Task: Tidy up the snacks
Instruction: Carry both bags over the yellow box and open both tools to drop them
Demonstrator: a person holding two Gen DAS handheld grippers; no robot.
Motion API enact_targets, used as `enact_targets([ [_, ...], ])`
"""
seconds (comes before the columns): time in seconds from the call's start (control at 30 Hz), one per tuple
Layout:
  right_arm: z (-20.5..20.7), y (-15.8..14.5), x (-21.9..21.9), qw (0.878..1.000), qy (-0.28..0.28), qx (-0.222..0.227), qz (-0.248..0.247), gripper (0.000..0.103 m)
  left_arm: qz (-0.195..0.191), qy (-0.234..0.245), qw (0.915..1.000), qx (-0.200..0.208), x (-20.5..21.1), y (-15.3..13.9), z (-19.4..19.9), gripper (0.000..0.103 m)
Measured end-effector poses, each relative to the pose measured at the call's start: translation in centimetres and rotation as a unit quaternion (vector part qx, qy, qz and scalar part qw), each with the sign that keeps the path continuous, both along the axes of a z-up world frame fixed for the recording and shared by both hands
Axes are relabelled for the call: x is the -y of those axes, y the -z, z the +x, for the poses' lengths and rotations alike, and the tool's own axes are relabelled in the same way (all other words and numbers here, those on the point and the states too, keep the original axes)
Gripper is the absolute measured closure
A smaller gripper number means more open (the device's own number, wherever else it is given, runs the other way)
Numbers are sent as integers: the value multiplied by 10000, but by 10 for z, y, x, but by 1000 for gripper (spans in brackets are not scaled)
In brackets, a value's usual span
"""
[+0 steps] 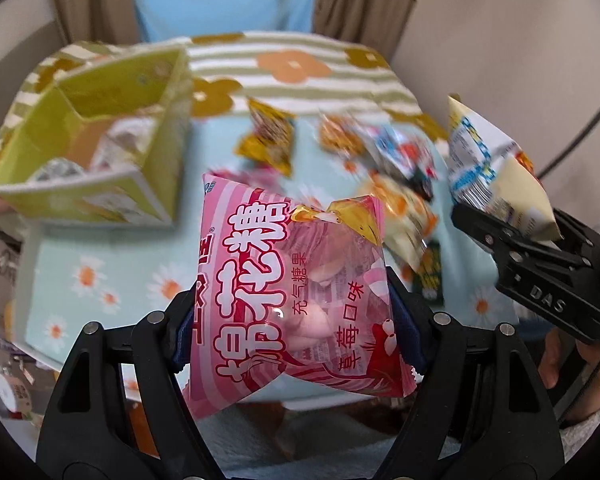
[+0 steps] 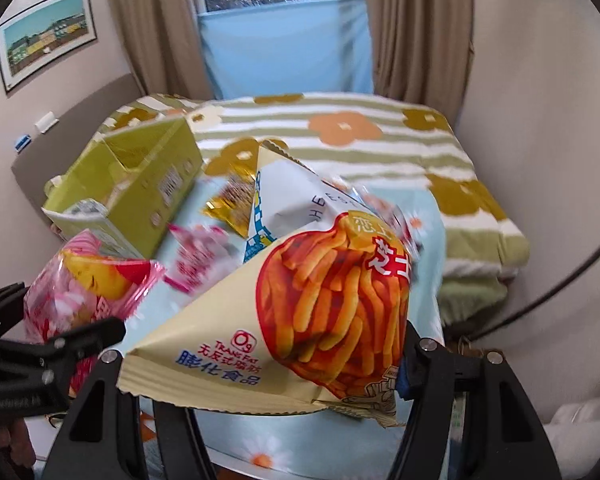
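My left gripper (image 1: 300, 332) is clamped on a pink strawberry marshmallow bag (image 1: 296, 292), its pads pressing both sides of the puffed pouch at lower centre of the left wrist view. My right gripper (image 2: 260, 364) pinches a cream packet of puffed cheese sticks (image 2: 300, 312) at lower centre of the right wrist view, with the packet hanging crumpled across the jaws. Both bags are lifted clear of the daisy-print tablecloth (image 1: 100, 280). The green cardboard box (image 1: 100, 136) sits open at upper left with wrapped items already inside. More loose snacks (image 1: 380, 152) lie scattered in the middle of the cloth, blurred. I judge the step is carrying both bags to the box. To do it well I should bring the marshmallows over the opening first, keep the inflated bag from being squeezed hard, and hold my two loads apart so they do not collide at the rim.
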State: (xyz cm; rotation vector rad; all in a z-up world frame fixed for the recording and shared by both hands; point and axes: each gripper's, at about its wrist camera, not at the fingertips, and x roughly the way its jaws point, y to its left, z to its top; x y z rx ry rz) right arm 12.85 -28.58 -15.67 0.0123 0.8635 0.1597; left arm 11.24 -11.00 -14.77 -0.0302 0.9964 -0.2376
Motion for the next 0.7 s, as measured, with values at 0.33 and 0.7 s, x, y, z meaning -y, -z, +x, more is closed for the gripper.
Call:
enact_targets([
  [0.33, 37, -50, -76, 9984, -314, 455, 71, 42, -157, -352, 9975, 596, -94, -53, 55, 28],
  [0.7, 118, -58, -196, 9966, -664, 467, 147, 42, -88, -639, 9958, 649, -218, -73, 145, 28],
])
